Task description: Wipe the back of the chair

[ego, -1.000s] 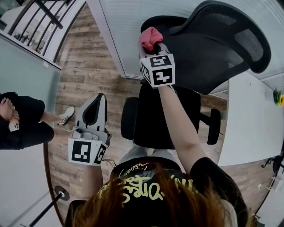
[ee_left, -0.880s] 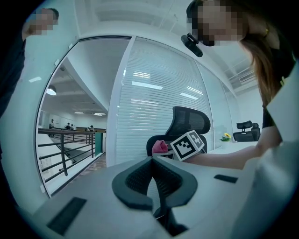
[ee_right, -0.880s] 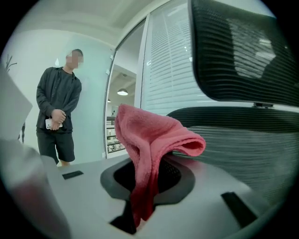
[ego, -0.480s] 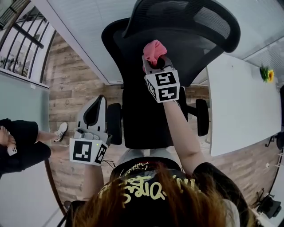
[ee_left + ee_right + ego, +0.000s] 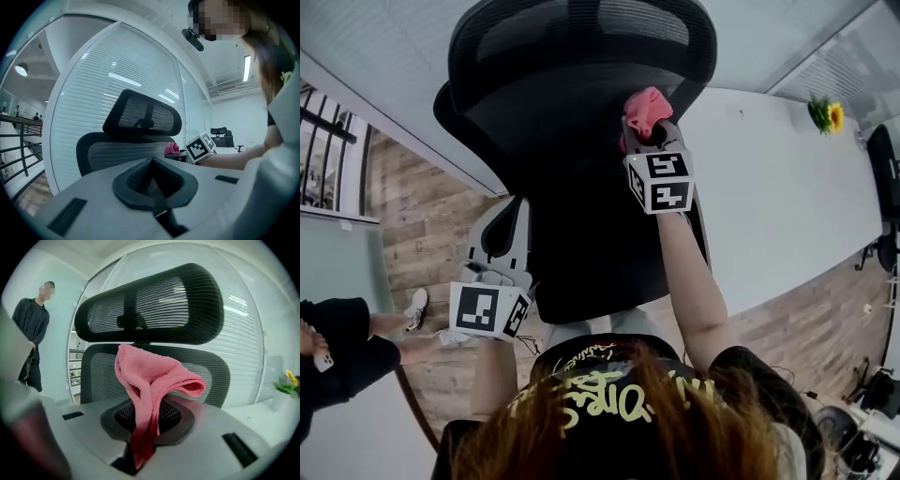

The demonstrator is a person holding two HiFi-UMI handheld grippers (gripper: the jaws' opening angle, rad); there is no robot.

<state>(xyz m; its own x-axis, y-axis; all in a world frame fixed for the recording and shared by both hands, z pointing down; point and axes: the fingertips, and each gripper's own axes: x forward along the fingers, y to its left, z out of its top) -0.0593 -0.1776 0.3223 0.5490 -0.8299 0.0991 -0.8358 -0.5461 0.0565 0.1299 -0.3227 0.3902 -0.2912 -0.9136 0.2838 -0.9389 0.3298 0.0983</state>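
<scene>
The black mesh office chair's backrest (image 5: 546, 131) and headrest (image 5: 581, 33) fill the top centre of the head view. My right gripper (image 5: 645, 133) is raised at the backrest's right side, shut on a pink cloth (image 5: 645, 108). In the right gripper view the cloth (image 5: 152, 380) stands folded out of the jaws before the backrest (image 5: 208, 376) and headrest (image 5: 150, 305). I cannot tell if cloth and mesh touch. My left gripper (image 5: 504, 230) hangs lower left, beside the chair, its jaws shut on nothing (image 5: 152, 161). The left gripper view shows the chair (image 5: 126, 150) ahead.
A white desk (image 5: 769, 197) lies right of the chair, with a yellow flower (image 5: 827, 114) at its far corner. A person in dark clothes stands at the left (image 5: 337, 352) (image 5: 30, 329). White blinds (image 5: 366, 47) run behind the chair. Another black chair (image 5: 889, 183) is at the right edge.
The chair has shifted from upper right to top centre of the head view, its backrest now facing me. The right gripper stays raised with the cloth. The left gripper has barely moved.
</scene>
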